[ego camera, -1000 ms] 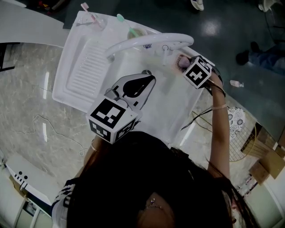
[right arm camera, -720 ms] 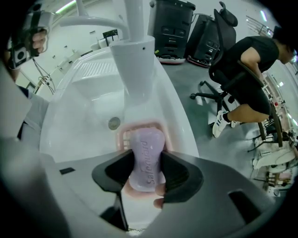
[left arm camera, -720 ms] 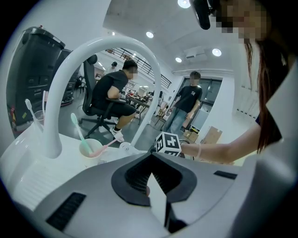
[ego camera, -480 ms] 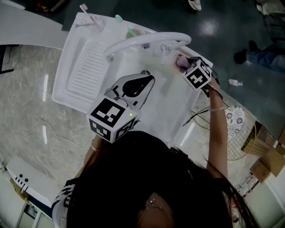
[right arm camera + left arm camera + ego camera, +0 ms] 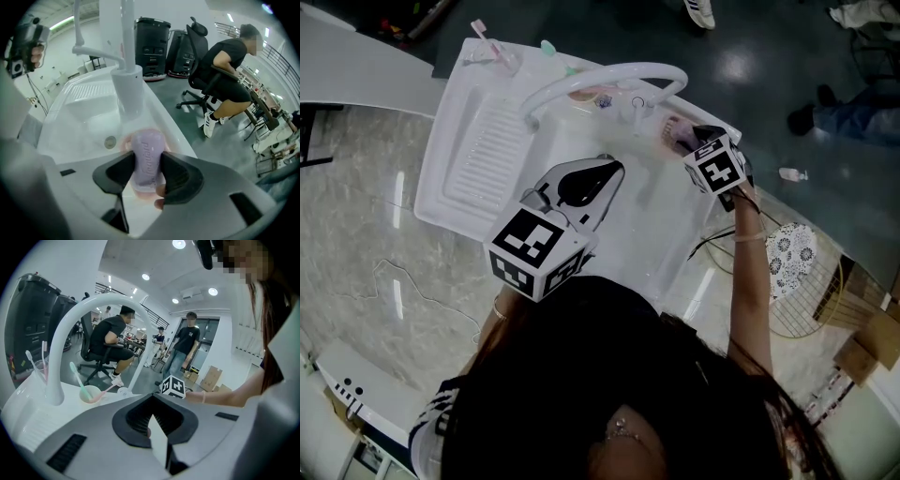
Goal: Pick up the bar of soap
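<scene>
The head view looked steeply down on the sink (image 5: 478,150). Both gripper views sat low and close over it, sharing its faucet (image 5: 56,366).

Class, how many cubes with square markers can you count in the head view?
2. One marker cube rides on the left tongs, at the sink's near edge. The other rides on the right tongs, at the bar of soap beside the faucet. None seems hidden.

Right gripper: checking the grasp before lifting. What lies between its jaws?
The purple bar of soap, on a pink dish, fills the gap in the right gripper view; whether the pads press it is unclear.
</scene>
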Tool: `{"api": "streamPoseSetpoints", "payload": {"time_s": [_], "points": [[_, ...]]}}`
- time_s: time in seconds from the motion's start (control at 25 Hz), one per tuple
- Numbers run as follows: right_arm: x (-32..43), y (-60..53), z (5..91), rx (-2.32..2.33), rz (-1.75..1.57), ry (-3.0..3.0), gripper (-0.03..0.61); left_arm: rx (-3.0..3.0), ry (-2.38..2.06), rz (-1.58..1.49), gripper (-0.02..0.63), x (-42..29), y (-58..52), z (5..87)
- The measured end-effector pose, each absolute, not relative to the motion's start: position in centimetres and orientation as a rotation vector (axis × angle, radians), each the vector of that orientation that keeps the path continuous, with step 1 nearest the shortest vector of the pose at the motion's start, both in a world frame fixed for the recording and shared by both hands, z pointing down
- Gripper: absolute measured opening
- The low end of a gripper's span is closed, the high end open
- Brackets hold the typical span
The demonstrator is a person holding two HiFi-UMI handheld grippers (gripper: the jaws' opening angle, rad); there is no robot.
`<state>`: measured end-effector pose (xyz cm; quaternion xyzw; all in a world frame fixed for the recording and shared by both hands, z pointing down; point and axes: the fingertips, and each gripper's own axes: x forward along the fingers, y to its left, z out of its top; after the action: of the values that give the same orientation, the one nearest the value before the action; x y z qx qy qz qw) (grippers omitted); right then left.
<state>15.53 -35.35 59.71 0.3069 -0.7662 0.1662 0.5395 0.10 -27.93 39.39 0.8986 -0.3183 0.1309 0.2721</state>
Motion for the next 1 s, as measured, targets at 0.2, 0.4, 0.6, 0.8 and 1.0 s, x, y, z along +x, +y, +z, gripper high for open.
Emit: {"api": "streamPoseSetpoints", "payload": {"time_s": [0.2, 0.4, 0.6, 0.8, 1.0], "points": [[15.8, -35.1, 58.1, 0.841, 0.461, -1.885, 0.186, 2.45, -0.852, 0.355, 0.006, 0.4, -27.1, 38.5], [16.3, -34.4, 56.6, 0.927, 0.514, -1.924, 0.186, 2.483, -0.833, 0.36, 0.006, 0.9, -26.1, 37.6], [16.5, -33.5, 54.6, 1.021, 0.548, -1.974, 0.186, 2.512, -0.819, 0.372, 0.006, 1.5, -25.1, 36.9], [17.0, -32.5, 53.0, 1.116, 0.605, -2.012, 0.186, 2.545, -0.796, 0.377, 0.006, 2.4, -23.9, 36.1], [16.9, -31.2, 51.3, 1.186, 0.659, -2.061, 0.186, 2.565, -0.775, 0.381, 0.006, 3.0, -23.0, 35.6]]}}
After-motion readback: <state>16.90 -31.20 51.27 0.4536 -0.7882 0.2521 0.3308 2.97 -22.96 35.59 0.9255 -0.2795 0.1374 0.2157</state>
